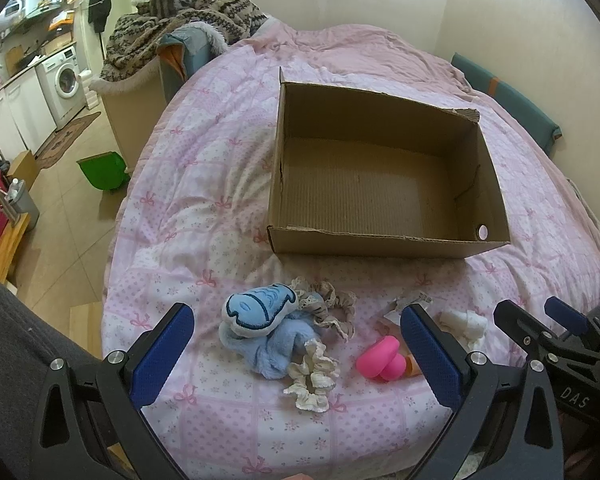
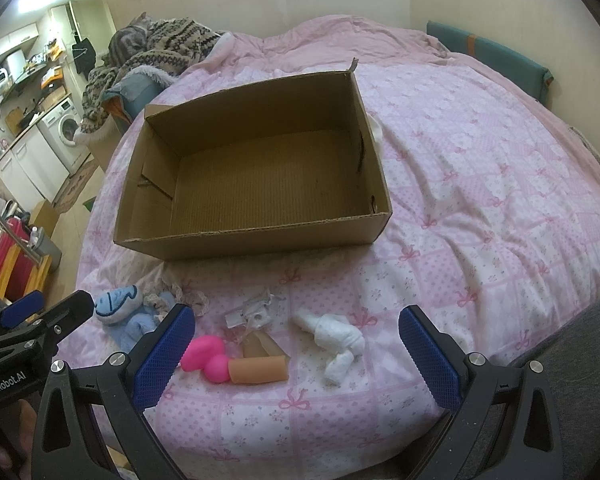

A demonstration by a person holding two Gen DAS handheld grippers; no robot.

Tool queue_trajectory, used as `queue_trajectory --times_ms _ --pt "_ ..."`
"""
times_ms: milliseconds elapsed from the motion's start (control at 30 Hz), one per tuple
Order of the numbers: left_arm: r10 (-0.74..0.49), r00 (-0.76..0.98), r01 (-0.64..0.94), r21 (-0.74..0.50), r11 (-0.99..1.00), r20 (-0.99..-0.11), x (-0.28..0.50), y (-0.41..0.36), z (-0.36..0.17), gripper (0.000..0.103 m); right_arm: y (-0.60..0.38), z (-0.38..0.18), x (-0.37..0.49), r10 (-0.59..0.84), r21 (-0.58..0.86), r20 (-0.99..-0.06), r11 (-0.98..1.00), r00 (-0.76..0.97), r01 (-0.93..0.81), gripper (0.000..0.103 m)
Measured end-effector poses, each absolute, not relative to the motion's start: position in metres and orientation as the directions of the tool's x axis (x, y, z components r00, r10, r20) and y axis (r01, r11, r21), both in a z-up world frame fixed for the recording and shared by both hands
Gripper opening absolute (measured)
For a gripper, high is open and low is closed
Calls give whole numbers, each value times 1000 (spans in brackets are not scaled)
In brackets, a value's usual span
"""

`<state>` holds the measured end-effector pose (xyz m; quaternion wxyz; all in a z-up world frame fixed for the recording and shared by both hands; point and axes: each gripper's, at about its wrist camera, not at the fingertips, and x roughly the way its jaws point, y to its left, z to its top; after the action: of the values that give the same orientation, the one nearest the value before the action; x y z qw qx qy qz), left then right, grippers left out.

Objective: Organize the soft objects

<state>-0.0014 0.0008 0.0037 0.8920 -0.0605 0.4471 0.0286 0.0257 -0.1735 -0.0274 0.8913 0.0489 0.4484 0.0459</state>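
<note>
An empty cardboard box [image 1: 380, 236] [image 2: 256, 246] sits on the pink quilt. In front of it lie a blue fish plush [image 1: 258, 308] [image 2: 114, 304] on a light blue fluffy toy [image 1: 268, 350], a beige lace scrunchie [image 1: 332, 304], a cream scrunchie [image 1: 314, 380], a pink soft toy [image 1: 380, 358] [image 2: 204, 356] with a tan tube [image 2: 258, 370], a clear wrapper [image 2: 250, 314] and a white rolled cloth [image 2: 336, 340] [image 1: 466, 322]. My left gripper [image 1: 296, 356] is open, low over the blue pile. My right gripper [image 2: 296, 356] is open over the pink toy and white cloth.
A cat lies on a patterned blanket [image 1: 180, 24] at the bed's far left. A green bin [image 1: 104, 170] stands on the floor left of the bed. A teal cushion [image 1: 504, 100] lies at the far right. Kitchen units and a washing machine [image 1: 66, 80] stand at far left.
</note>
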Motion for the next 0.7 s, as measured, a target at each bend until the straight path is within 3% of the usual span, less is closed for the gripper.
queue_trajectory --times_ms 700 --pt "-3 598 -105 -83 991 -801 1 2 1 103 -174 -28 27 125 127 -796 991 593 -38 103"
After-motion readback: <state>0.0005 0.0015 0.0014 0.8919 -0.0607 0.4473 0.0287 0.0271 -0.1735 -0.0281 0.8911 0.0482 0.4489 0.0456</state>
